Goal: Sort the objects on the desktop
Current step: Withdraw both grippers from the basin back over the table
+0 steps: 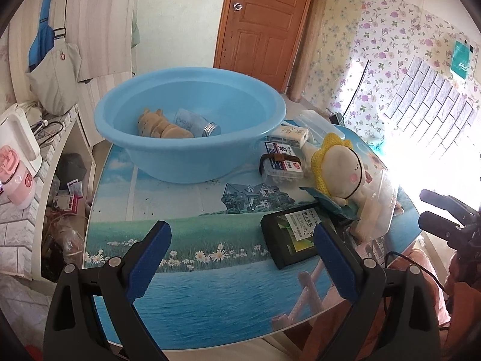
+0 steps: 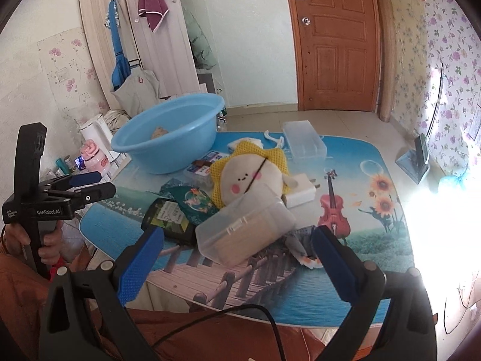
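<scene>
Sorting's partway, I'd say: the basin (image 1: 189,120) already has a brown plush (image 1: 162,124) and a jar (image 1: 197,124) in it, and the rest is piled on the worktop (image 1: 186,207). Both claws are wide open and holding nothing. My right claw (image 2: 237,254) hovers low at the near edge, and the clear box (image 2: 245,233) sits just ahead of it, between the fingers' line, leaning on the sun plush (image 2: 251,177). My left claw (image 1: 242,248) is off to the side with the black box (image 1: 290,237) just beyond its right finger.

I'd take the clear box first since it's on top. It looks slick and hard, so go in square across the narrow sides and close gently or it'll squirt out. Lift straight up before swinging toward the basin, far ahead and left, so the plush and the green packet (image 2: 195,204) don't get dragged.
</scene>
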Action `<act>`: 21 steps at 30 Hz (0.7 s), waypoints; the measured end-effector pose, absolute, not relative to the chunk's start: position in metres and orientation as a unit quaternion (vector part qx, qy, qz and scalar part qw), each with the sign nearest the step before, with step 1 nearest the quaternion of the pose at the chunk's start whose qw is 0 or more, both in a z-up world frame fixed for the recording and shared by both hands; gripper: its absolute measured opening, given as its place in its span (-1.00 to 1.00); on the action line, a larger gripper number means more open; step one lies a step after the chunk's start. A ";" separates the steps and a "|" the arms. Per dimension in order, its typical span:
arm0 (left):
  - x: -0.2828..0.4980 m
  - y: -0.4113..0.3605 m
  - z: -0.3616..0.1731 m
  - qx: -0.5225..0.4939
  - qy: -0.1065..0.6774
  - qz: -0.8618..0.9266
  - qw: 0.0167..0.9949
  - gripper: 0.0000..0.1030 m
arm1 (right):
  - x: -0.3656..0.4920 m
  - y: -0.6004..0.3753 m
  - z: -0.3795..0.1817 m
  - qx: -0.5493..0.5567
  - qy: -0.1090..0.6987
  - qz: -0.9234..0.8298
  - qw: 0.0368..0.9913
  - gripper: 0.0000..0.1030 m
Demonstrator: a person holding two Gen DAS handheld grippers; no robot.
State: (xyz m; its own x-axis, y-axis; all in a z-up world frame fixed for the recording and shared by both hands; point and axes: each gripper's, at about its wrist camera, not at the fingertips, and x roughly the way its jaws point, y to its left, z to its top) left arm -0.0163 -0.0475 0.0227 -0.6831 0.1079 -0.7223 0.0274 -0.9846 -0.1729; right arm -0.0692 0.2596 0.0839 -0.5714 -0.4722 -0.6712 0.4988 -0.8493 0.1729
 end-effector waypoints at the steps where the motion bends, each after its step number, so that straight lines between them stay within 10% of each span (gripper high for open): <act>1: -0.016 -0.047 0.022 -0.395 -0.081 0.915 0.018 0.86 | -0.071 0.259 0.081 0.376 0.012 -0.886 0.271 0.96; 21: -0.016 -0.045 0.013 -0.391 -0.090 0.916 0.019 0.86 | -0.089 0.266 0.056 0.415 -0.006 -0.880 0.230 0.78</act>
